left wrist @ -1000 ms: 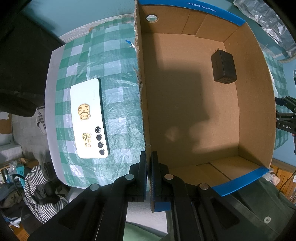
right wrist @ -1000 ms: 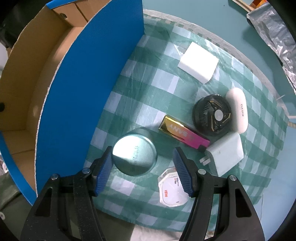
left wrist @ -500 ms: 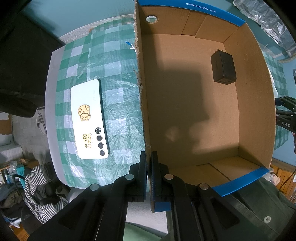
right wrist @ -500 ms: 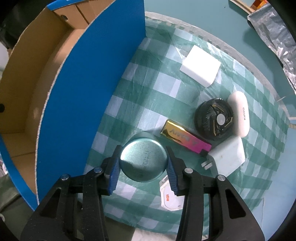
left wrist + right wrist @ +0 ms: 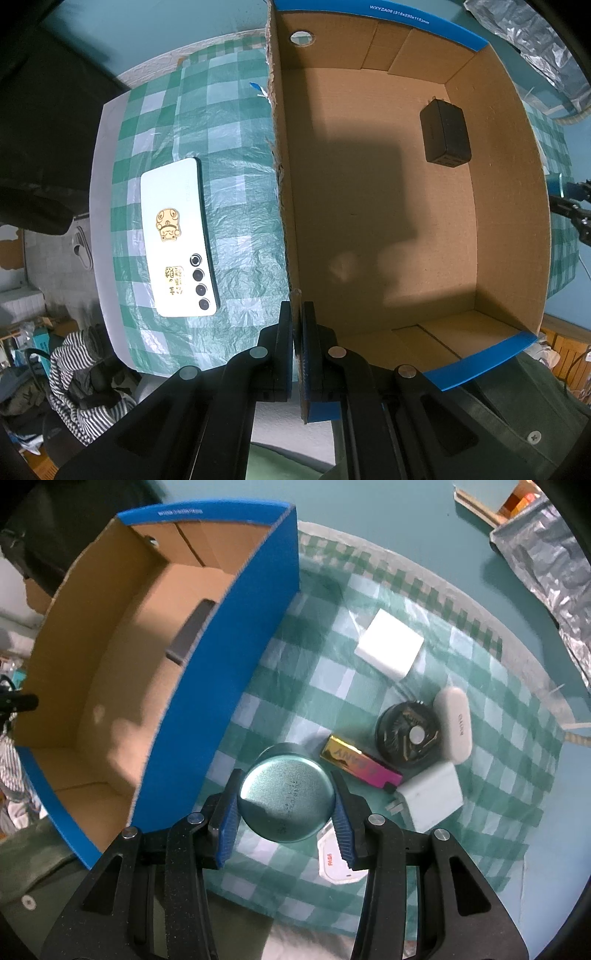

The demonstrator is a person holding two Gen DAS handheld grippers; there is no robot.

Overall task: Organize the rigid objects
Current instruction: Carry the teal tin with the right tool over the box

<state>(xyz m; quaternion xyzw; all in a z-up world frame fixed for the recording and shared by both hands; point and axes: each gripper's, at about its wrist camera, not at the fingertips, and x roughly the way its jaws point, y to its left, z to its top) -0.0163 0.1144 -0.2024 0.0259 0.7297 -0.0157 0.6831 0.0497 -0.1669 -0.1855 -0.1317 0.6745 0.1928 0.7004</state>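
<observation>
Clamping: right tongs (image 5: 286,805) grip round tin (image 5: 286,799) | left tongs (image 5: 297,332) pinch box wall (image 5: 282,206)

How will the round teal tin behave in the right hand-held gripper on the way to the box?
The round teal tin looks rigid, so it should not deform. Its smooth curved wall, touched at only two spots by the right hand-held gripper, may slip or swivel. If set on edge, it would probably roll.

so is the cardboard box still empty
No, a black charger already lies on the floor of the cardboard box.
</observation>
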